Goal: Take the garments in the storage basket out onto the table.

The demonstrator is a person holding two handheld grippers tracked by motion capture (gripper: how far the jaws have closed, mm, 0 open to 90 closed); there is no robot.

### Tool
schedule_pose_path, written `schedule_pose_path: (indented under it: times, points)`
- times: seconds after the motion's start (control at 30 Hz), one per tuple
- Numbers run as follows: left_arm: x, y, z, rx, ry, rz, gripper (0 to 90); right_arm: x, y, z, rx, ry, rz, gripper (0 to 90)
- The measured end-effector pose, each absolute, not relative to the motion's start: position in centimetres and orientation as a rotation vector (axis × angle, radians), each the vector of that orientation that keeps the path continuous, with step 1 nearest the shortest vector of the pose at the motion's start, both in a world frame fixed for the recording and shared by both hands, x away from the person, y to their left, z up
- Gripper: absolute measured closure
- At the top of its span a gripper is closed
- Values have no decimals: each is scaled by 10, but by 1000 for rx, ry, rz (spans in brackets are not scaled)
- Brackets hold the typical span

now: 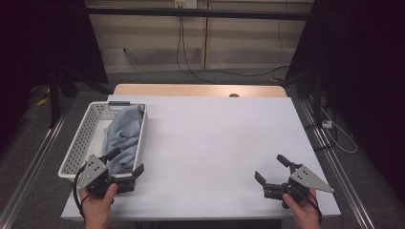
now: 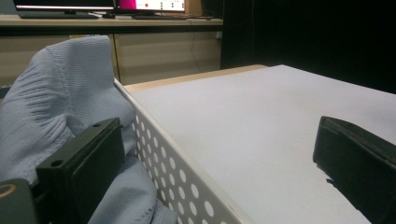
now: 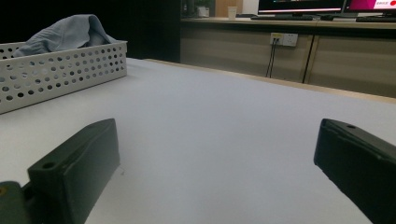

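Observation:
A light blue knitted cloth (image 1: 124,133) lies heaped in a white perforated basket (image 1: 76,143) at the table's left. My left gripper (image 1: 126,162) stands open at the basket's near right corner and straddles its wall. In the left gripper view, one jaw is inside against the cloth (image 2: 60,93) and the other is over the table outside the basket wall (image 2: 177,172), so the left gripper (image 2: 217,140) holds nothing. My right gripper (image 1: 271,168) is open and low over the table's near right. Nothing lies between the jaws of the right gripper (image 3: 217,135), which faces the basket (image 3: 60,74) and cloth (image 3: 70,28).
A white sheet (image 1: 215,138) covers the tabletop, with a wooden strip (image 1: 200,89) along its far edge. Black cables (image 1: 191,67) run over the floor behind. Dark stands flank the table. A bench with monitors (image 3: 299,5) stands beyond.

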State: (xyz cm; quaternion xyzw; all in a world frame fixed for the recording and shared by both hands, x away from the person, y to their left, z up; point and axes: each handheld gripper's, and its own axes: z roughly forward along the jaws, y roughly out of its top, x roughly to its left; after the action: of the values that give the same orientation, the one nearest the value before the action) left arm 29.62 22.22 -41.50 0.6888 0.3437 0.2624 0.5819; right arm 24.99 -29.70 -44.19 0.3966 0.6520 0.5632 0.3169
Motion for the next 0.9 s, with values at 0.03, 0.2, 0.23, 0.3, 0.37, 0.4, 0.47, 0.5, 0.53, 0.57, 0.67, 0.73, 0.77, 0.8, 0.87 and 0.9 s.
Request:
schedule_pose_path:
  times: [0.03, 0.2, 0.23, 0.3, 0.37, 0.4, 0.47, 0.5, 0.53, 0.57, 0.67, 0.73, 0.77, 0.8, 0.87, 0.9]
  points:
    - [296, 222, -415, 1611, 806, 609, 24, 250, -297, -442, 1040, 1718, 1482, 0]
    - [296, 222, -415, 1618, 804, 606, 24, 250, -297, -441, 1039, 1718, 1484, 0]
    - [296, 222, -415, 1614, 805, 603, 24, 249, -297, -441, 1036, 1718, 1482, 0]
    - [297, 222, -415, 1613, 809, 602, 24, 249, -297, -441, 1036, 1719, 1482, 0]
    - [298, 222, -414, 1613, 812, 595, 24, 249, -298, -442, 1037, 1720, 1481, 0]
    - [298, 222, -414, 1617, 809, 599, 24, 249, -298, -442, 1037, 1720, 1481, 0]
    - [299, 223, -414, 1621, 809, 597, 24, 249, -298, -442, 1037, 1718, 1482, 0]
    - [299, 223, -414, 1626, 808, 593, 24, 249, -299, -441, 1039, 1714, 1485, 0]
    - [300, 223, -413, 1630, 809, 593, 24, 249, -299, -441, 1039, 1714, 1485, 0]
    - [300, 224, -412, 1635, 806, 597, 24, 249, -299, -441, 1041, 1713, 1485, 0]
    - [300, 225, -409, 1631, 808, 590, 24, 249, -298, -441, 1037, 1715, 1482, 0]
    - [302, 226, -406, 1631, 805, 587, 24, 249, -298, -441, 1037, 1716, 1484, 0]
    - [303, 226, -402, 1637, 806, 591, 24, 249, -298, -442, 1038, 1714, 1484, 0]
    - [303, 226, -402, 1637, 806, 591, 24, 249, -299, -442, 1038, 1715, 1484, 0]
    - [307, 225, -400, 1637, 809, 582, 24, 249, -299, -442, 1040, 1715, 1486, 0]
    - [308, 225, -399, 1634, 807, 580, 24, 249, -300, -442, 1042, 1713, 1485, 0]
